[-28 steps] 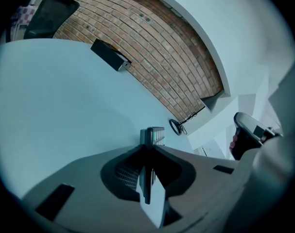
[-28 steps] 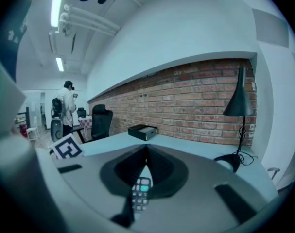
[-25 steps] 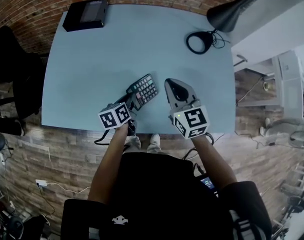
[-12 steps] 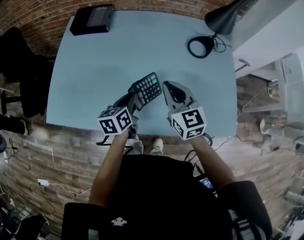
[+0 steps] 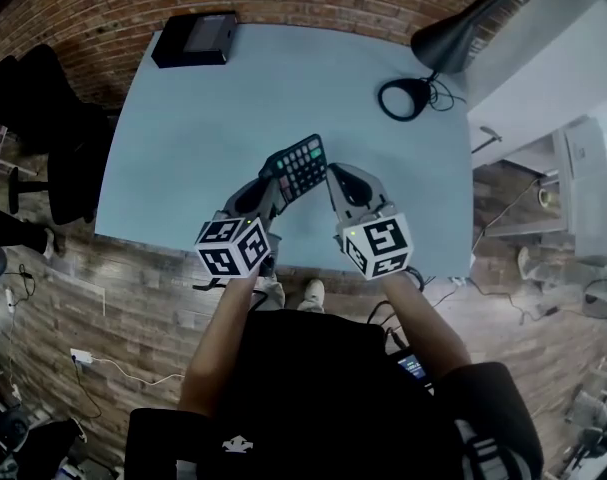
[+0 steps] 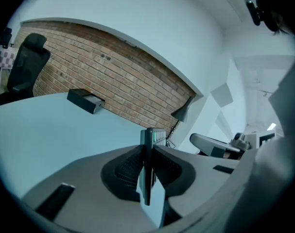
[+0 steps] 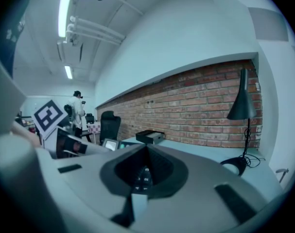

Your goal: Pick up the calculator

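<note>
The calculator (image 5: 301, 166), dark with rows of light and coloured keys, hangs lifted off the light blue table (image 5: 193, 138). My left gripper (image 5: 278, 183) is shut on its near end. In the left gripper view the calculator (image 6: 148, 149) stands edge-on, pinched between the two pads, so my left gripper (image 6: 147, 178) holds it on its thin sides. My right gripper (image 5: 335, 173) hovers just right of the calculator, its jaws together and nothing in them. From the right gripper view (image 7: 146, 149) a corner of the calculator (image 7: 110, 143) shows at the left.
A black box (image 5: 195, 40) lies at the table's far left corner by the brick wall. A desk lamp (image 5: 453, 30) with its round base (image 5: 405, 96) and cable stands far right. A black office chair (image 5: 43, 118) is left of the table. A person (image 7: 79, 110) stands far off.
My left gripper has risen with the calculator, which has left the tabletop and turned more onto its edge. The right gripper has stayed where it was.
</note>
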Motion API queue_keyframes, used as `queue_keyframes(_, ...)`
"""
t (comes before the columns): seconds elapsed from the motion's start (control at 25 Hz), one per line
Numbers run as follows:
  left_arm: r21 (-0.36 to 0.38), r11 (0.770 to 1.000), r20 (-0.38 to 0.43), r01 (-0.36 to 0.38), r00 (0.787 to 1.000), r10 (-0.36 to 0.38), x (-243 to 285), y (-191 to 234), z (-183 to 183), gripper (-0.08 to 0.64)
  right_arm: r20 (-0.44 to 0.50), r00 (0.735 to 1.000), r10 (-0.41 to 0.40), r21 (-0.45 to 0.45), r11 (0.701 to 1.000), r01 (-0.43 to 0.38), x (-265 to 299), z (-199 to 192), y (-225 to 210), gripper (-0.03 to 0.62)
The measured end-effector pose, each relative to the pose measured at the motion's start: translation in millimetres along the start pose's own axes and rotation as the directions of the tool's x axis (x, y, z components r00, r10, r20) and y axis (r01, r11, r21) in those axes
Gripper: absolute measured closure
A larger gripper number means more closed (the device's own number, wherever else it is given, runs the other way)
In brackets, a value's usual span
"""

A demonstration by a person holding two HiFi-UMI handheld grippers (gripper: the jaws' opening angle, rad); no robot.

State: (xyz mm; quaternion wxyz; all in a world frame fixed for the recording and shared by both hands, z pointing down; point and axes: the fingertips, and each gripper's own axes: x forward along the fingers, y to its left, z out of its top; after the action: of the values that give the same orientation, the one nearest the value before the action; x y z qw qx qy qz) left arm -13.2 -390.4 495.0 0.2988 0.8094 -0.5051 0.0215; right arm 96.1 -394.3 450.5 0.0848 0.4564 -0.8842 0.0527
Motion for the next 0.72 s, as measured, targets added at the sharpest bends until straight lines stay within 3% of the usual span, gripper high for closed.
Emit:
queue_keyframes(0.16,0.047,0.999,0.041,-0.016,0.999,0.014,-11,-12,10,0.500,0.008,1.000,0.021,-0.007,1.000,-0.021,-7,2,4,0.588)
queue_keyframes(0.72,0.096,0.992,0.166,-0.079,0.984,0.063,-56,-39,13,0.500,0.036,0.992,0.120,-0.037,0.992,-0.119,-30,6,29,0.588)
